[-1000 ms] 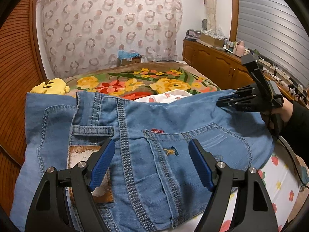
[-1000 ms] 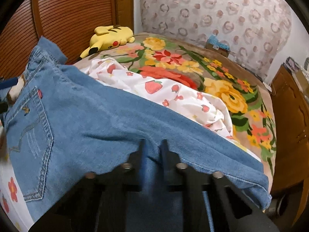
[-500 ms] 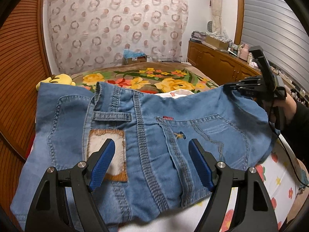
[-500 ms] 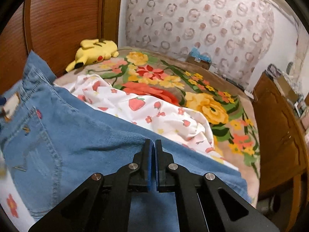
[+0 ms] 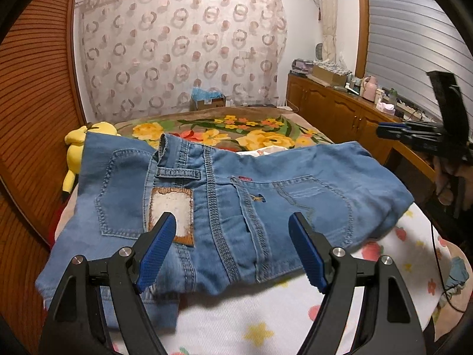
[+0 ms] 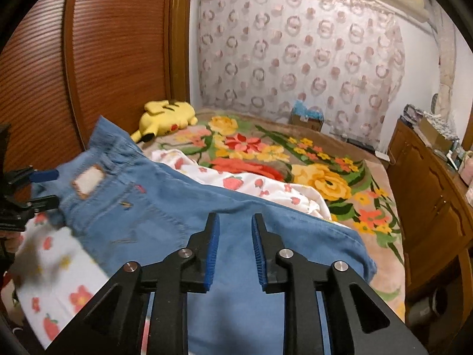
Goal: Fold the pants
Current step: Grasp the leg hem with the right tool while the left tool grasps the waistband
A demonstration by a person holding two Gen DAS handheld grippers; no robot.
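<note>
Blue denim pants (image 5: 224,204) lie folded on the bed, back pockets and leather waist patch facing up; they also show in the right wrist view (image 6: 177,219). My left gripper (image 5: 233,239) is open and empty, raised just above the near edge of the pants. My right gripper (image 6: 235,230) is partly open with nothing between its blue pads, above the right part of the pants. It shows at the right edge of the left wrist view (image 5: 381,131), clear of the fabric.
A white strawberry-print sheet (image 5: 266,319) lies under the pants on a floral blanket (image 6: 313,174). A yellow plush toy (image 6: 165,118) sits by the wooden wall panel (image 6: 88,59). A wooden cabinet (image 5: 340,115) with clutter lines the right side.
My right gripper has opened, let go of the pants and lifted away. The pants have dropped flat onto the bed. My left gripper has risen and drawn back.
</note>
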